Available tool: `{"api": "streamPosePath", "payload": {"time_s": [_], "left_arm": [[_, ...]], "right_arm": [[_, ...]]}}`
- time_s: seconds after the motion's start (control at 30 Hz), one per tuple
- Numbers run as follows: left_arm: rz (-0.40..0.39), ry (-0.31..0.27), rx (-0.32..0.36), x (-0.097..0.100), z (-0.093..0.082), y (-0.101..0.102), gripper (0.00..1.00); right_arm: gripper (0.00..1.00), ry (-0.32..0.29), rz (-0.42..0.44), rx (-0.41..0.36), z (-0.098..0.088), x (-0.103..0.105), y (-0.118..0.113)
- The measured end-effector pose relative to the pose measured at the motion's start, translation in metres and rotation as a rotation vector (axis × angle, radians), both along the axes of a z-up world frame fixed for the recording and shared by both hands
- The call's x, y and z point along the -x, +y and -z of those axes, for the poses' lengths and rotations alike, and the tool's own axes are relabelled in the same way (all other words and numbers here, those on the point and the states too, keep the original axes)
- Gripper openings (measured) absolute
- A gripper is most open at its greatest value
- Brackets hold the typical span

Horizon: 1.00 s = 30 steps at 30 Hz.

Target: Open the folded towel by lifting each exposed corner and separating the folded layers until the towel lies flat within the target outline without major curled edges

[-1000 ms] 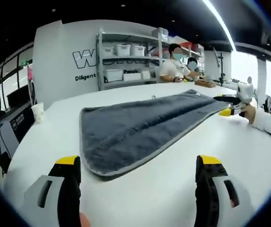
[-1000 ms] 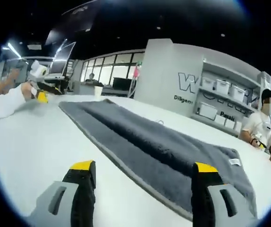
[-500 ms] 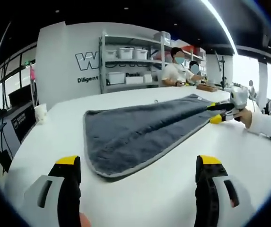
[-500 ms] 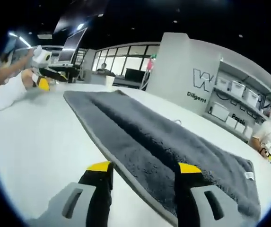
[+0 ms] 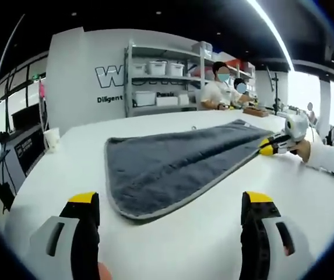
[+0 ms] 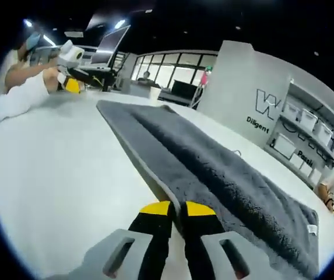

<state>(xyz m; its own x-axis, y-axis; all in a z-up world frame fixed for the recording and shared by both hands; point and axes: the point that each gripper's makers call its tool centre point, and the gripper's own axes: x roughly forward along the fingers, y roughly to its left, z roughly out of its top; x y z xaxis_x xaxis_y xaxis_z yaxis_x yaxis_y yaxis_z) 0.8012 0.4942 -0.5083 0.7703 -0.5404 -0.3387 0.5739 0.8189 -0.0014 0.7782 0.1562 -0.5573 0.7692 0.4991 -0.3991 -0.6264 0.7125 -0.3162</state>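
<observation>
A grey folded towel [image 5: 172,160] with a pale hem lies long and narrow on the white table [image 5: 201,239]. In the left gripper view my left gripper [image 5: 171,198] is open just short of the towel's near end, with nothing between its fingers. My right gripper [image 5: 269,146] shows at the right by the towel's long edge, held by a sleeved hand. In the right gripper view the towel [image 6: 213,169] stretches away, and my right gripper [image 6: 177,208] has its yellow tips pressed together on the hem. The left gripper [image 6: 70,86] sits far off at the upper left.
A paper cup [image 5: 52,139] stands at the table's left edge. Shelves with white bins [image 5: 161,81] and two seated people [image 5: 219,87] are behind the table. A small white tag [image 6: 313,214] is on the towel's far corner. Bare tabletop lies on both sides of the towel.
My right gripper's jaws have gone from wide apart to shut on the towel's long edge as it moved in. The left gripper has stayed open and nearly still.
</observation>
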Motion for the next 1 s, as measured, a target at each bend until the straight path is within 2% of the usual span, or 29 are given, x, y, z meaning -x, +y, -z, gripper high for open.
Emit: {"api": "streamPosePath", "payload": {"time_s": [0.23, 0.4, 0.77, 0.87, 1.0], "left_arm": [[-0.002, -0.001, 0.007, 0.0, 0.0, 0.001, 1.0], [-0.001, 0.001, 0.006, 0.0, 0.0, 0.001, 1.0], [-0.003, 0.018, 0.005, 0.001, 0.007, 0.0, 1.0], [-0.004, 0.027, 0.01, 0.002, 0.009, 0.0, 1.0], [-0.006, 0.032, 0.019, 0.002, 0.01, 0.001, 1.0]], "right_arm": [[0.0, 0.024, -0.07, 0.015, 0.002, 0.034, 0.008], [0.0, 0.036, -0.086, 0.009, 0.003, 0.05, 0.009], [0.0, 0.049, -0.083, -0.004, 0.003, 0.062, 0.007], [0.04, 0.069, -0.08, -0.071, -0.002, 0.067, 0.005], [0.2, 0.071, -0.043, -0.117, -0.008, 0.072, -0.009]]}}
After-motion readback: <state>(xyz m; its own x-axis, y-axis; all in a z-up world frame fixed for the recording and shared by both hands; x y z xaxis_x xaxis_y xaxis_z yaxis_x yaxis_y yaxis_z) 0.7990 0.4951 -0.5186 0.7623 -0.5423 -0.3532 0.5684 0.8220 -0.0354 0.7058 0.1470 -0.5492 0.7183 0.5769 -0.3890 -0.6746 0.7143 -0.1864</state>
